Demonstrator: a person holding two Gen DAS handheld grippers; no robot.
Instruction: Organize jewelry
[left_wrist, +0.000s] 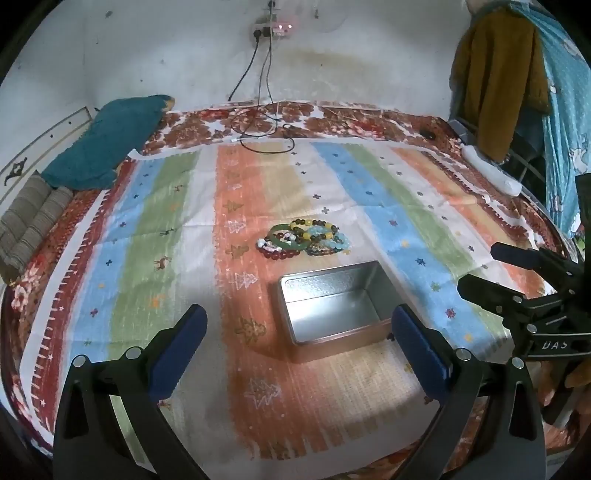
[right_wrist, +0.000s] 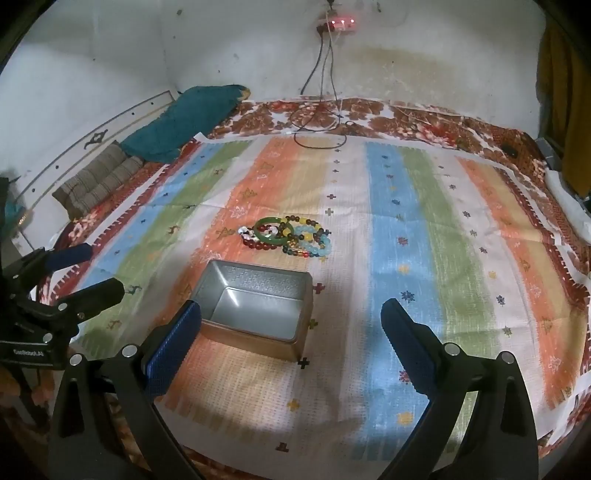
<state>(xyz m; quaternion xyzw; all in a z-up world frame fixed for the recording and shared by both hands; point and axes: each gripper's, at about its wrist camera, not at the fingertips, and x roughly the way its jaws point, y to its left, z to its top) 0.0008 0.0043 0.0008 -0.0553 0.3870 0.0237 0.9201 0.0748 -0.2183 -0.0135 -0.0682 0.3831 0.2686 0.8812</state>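
1. Pillow (left_wrist: 107, 144), teal, far left corner of the bed, by the wall; a striped cushion (left_wrist: 29, 218) beside it. Not part of the task.
2. Left gripper (left_wrist: 299, 339): empty, fingers spread wide, hovering low over the cloth (left_wrist: 177, 206). The tin sits between its fingertips and slightly beyond them.
3. Tin (left_wrist: 332, 306): open metal box, nothing inside, lid absent from view. Stands on the orange stripe, near the front edge. Rectangular; long axis runs roughly left to right, skewed a little, with its right end farther back in the left camera's view.
4. Bangle (left_wrist: 288, 236): green ring, lying flat on the left part of the pile, overlapping the beads.
5. Bracelets (left_wrist: 306, 240): a small heap of beaded loops, red, amber, brown and pale blue, tangled together. It lies just beyond the tin's far wall, apart from it, straight ahead of both grippers. The heap spreads left to right, parallel to the tin's far side. No loop points any one way.
6. Right gripper (right_wrist: 291, 336): empty, fingers likewise wide apart. The tin is at its left fingertip; the heap is ahead and slightly left.
7. Reach, as a judgement: both grippers look about equally far from the heap. Either must pass forward over the tin to take a loop, then draw it back and drop it in.
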